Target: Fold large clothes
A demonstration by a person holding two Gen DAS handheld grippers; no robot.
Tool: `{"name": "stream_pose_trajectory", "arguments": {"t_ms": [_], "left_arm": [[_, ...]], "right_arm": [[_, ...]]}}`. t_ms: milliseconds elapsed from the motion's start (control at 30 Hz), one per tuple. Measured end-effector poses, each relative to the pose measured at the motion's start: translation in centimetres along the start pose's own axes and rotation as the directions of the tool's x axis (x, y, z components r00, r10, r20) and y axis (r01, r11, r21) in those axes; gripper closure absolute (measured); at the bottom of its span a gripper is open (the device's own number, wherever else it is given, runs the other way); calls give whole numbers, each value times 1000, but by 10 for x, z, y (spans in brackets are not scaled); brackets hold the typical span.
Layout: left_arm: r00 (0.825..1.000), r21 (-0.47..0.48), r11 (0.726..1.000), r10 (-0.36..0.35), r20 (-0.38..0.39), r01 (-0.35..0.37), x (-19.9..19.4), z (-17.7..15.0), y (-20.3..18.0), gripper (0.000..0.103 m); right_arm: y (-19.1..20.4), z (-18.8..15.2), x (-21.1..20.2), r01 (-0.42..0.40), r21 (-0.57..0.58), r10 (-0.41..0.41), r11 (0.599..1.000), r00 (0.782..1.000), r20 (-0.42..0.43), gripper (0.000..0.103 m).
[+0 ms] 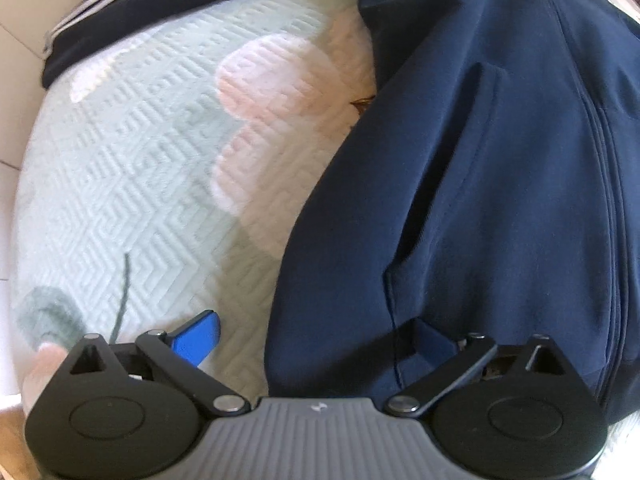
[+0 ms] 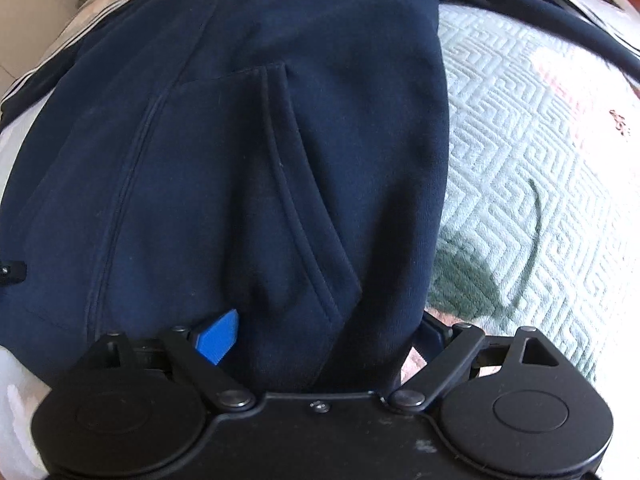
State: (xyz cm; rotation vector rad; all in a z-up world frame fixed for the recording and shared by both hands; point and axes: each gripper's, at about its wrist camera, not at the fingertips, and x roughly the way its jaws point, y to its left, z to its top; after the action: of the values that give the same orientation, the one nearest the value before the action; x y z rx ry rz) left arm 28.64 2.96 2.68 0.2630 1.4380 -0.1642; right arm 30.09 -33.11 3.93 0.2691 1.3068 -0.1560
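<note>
Hoodie: navy, flat on quilt, hem at 6 o'clock. Left gripper and right gripper: jaws wide, straddling hem corners, nothing pinched. Step: grasping hem. Next: close both, carry hem toward 12.

You have one navy hooded jacket on one quilted bed cover, two grippers, left gripper and right gripper, four blue fingertip pads.
</note>
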Motion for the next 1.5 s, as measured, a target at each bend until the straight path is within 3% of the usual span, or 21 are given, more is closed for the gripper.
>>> {"name": "stream_pose_trajectory", "arguments": {"t_ms": [133, 300, 367, 533, 700, 767, 800, 833, 867, 900, 933, 967, 1000, 1100, 1300, 1400, 1500], "left_arm": [[991, -44, 996, -84, -102, 79, 12, 14, 17, 0], [981, -38, 997, -71, -182, 65, 19, 28, 17, 0], [986, -40, 998, -61, -155, 56, 18, 25, 14, 0], [998, -60, 996, -59, 14, 60, 10, -1, 14, 0], [998, -87, 995, -54, -32, 51, 12, 5, 14, 0], [999, -94, 995, -36, -17, 35, 7, 5, 12, 0], [999, -89, 996, -26, 19, 27, 2, 1, 8, 4], [997, -66, 997, -27, 65, 32, -5, -4, 2, 11], [994, -45, 998, -29, 108, 34, -13, -13, -7, 28], [988, -29, 998, -47, 145, 52, -20, -21, -13, 50], [985, -33, 998, -54, 161, 60, -25, -25, -16, 60], [983, -51, 996, -66, 171, 76, -30, -30, -20, 87], [980, -83, 991, -92, 175, 107, -35, -31, -22, 94], [974, -137, 984, -86, 211, 116, -58, -33, -30, 96], [949, -234, 934, -214, 233, 268, -127, -47, -38, 96], [958, -240, 934, -227, 172, 265, -121, -55, -48, 96], [986, -183, 970, -149, 71, 160, -84, -60, -58, 95]], "right_arm": [[3, -19, -3, 7, 29, -9, 1000, 998, 61, 0], [10, -40, -11, 21, 31, -25, 999, 993, 115, 0], [11, -49, -14, 14, 32, -18, 999, 991, 129, 0], [19, -65, -18, 17, -31, -13, 999, 994, 111, 0], [20, -76, -19, 10, -36, -5, 999, 992, 128, 0], [20, -64, -25, 7, -40, -2, 999, 993, 116, 0], [19, -63, -28, -3, -46, 8, 999, 994, 112, 8], [16, -55, -27, -12, -45, 16, 999, 994, 107, 27], [15, -55, -32, -33, -42, 37, 999, 993, 110, 42], [15, -54, -39, -63, -39, 67, 997, 991, 117, 77], [16, -51, -45, -78, -37, 82, 996, 989, 122, 83], [19, -51, -51, -80, -49, 86, 996, 988, 127, 83], [22, -51, -59, -76, -77, 86, 994, 987, 137, 84], [21, -52, -81, -91, -94, 106, 991, 979, 173, 85], [5, -42, -156, -99, -108, 125, 989, 954, 271, 85], [-21, -34, -168, -136, -51, 143, 989, 977, 157, 85], [-51, -35, -137, -175, 48, 177, 983, 984, -35, 81]]}}
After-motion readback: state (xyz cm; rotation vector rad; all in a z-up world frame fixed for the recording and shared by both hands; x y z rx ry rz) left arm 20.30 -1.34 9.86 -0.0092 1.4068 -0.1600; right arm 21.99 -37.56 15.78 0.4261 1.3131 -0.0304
